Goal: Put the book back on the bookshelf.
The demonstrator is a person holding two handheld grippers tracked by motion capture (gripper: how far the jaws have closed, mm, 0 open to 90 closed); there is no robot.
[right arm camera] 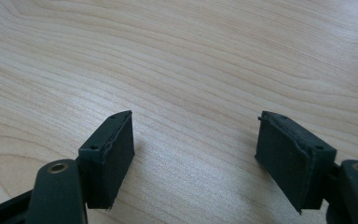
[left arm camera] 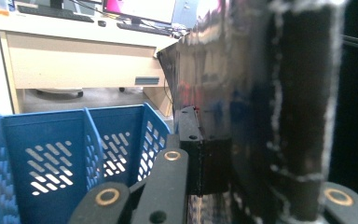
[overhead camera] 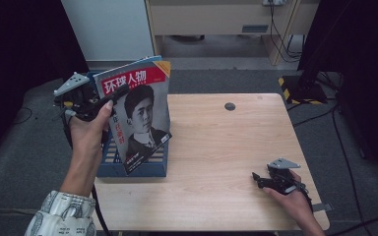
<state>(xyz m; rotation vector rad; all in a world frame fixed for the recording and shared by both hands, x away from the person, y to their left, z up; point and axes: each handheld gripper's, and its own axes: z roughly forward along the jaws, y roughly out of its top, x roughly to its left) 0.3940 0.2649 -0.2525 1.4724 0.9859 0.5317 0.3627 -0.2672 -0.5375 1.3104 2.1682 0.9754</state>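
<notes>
**Magazine held over the blue file rack**

A thin glossy magazine (overhead camera: 139,115) with a red title band and a monochrome portrait cover is held by the left gripper (overhead camera: 109,101), whose jaws are clamped on its left edge near the top. The magazine stands nearly upright, tilted slightly, with its lower corner down at the front of the blue perforated plastic file rack (overhead camera: 150,166) at the left edge of the pale wood-grain table (overhead camera: 216,147). Whether that corner rests inside a slot or against the front wall cannot be told.

The step in hand is judged to be filing the magazine into the rack. It would be done well if the spine were kept parallel to the dividers, the lower edge aimed cleanly between two of them, and the grip kept firm until the bottom edge is seated, since a limp, slick magazine is likely to bow or slide. The grip should be released only once the weight is borne by the rack.

In the left gripper view the cover (left arm camera: 223,93) shows as a dark, reflective sheet pinched between the padded jaws, beside slotted, rigid blue dividers (left arm camera: 91,140).

The right gripper (overhead camera: 262,180) rests low at the table's near right side, well apart from the rack; its matt, block-shaped pads (right arm camera: 109,156) stand apart with nothing between them.
</notes>
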